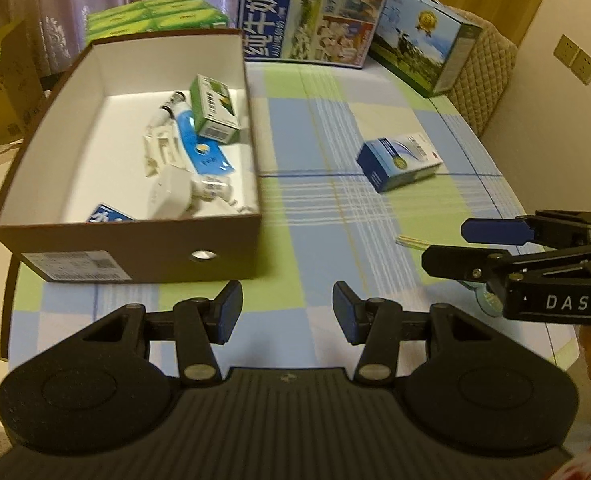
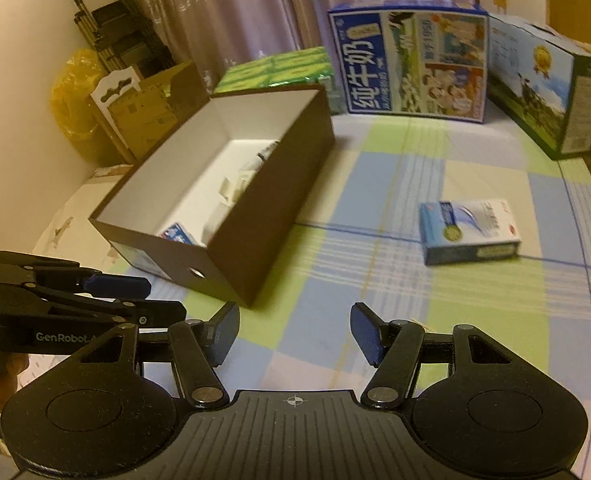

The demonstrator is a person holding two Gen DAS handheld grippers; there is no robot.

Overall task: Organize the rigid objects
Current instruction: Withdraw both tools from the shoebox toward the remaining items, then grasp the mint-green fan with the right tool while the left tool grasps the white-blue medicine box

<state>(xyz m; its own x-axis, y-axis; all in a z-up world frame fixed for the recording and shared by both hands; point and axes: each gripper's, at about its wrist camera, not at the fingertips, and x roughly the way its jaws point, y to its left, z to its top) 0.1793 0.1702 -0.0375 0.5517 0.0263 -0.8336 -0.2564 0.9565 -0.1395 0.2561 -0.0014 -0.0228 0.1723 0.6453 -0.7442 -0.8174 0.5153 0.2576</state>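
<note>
Two hand-held grippers hover low over a table (image 1: 319,128) covered in a blue, green and cream checked cloth, both with fingers spread wide and nothing between them. The left gripper (image 1: 287,312) faces the near end wall of a brown shoe box (image 1: 135,240), which sits just ahead and to its left. Inside the box lie a green carton (image 1: 215,108), a blue-and-white tube (image 1: 199,144), white plastic pieces and a blue packet (partly hidden by the near wall). The right gripper (image 2: 295,334) points across open cloth; a small blue-and-white box (image 2: 471,228) lies flat on the table ahead and to its right, well apart from the fingers and also apart from the shoe box. In the left wrist view the same small box (image 1: 399,160) rests beyond the right gripper, on the far right of the cloth. A large milk carton case (image 2: 411,64) stands at the table's far edge beside a second printed case (image 2: 547,92).
</note>
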